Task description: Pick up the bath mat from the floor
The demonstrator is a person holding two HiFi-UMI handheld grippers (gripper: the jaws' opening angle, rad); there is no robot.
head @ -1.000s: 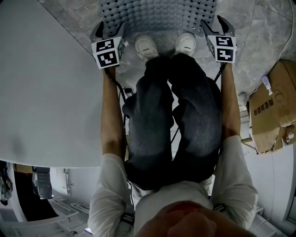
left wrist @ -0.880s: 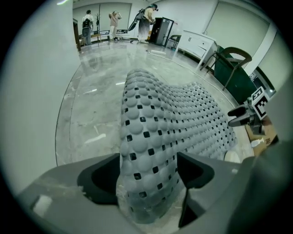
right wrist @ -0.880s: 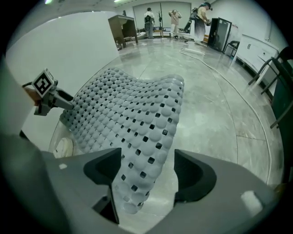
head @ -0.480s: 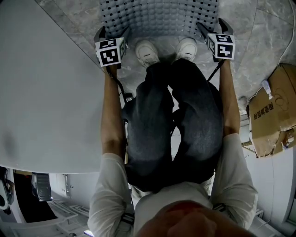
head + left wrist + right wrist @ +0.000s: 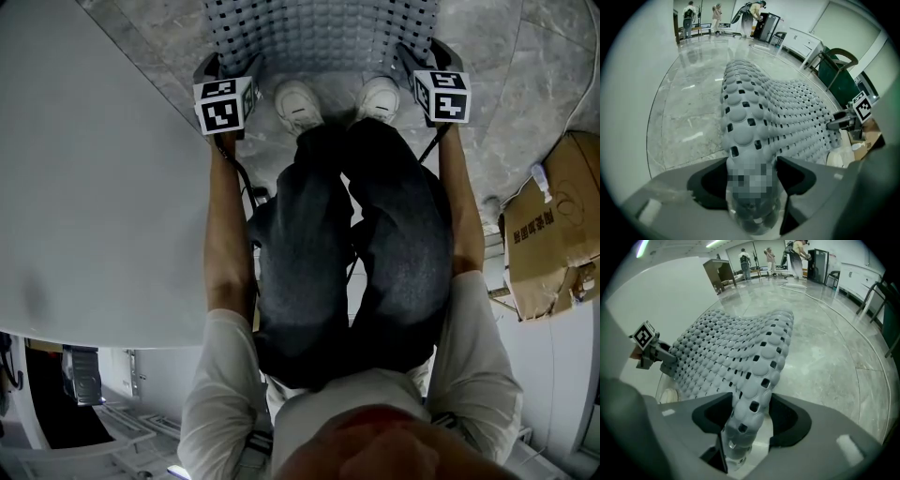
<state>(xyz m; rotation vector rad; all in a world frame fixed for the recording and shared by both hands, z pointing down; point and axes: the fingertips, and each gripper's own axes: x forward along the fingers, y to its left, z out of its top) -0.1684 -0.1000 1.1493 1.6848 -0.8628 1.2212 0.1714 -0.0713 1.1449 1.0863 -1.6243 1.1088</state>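
Left gripper (image 5: 751,180): jaws just closing, pinching grey perforated rubber bath mat (image 5: 787,117).
Right gripper (image 5: 749,420): jaws likewise.
Risk: if I lift unevenly, one corner slips.

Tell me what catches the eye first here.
The grey, bumpy bath mat with square holes lies on the marble floor ahead of the person's white shoes. The left hand-held gripper and right hand-held gripper each pinch a near corner, jaws having just closed further on it. A cardboard box sits at right.
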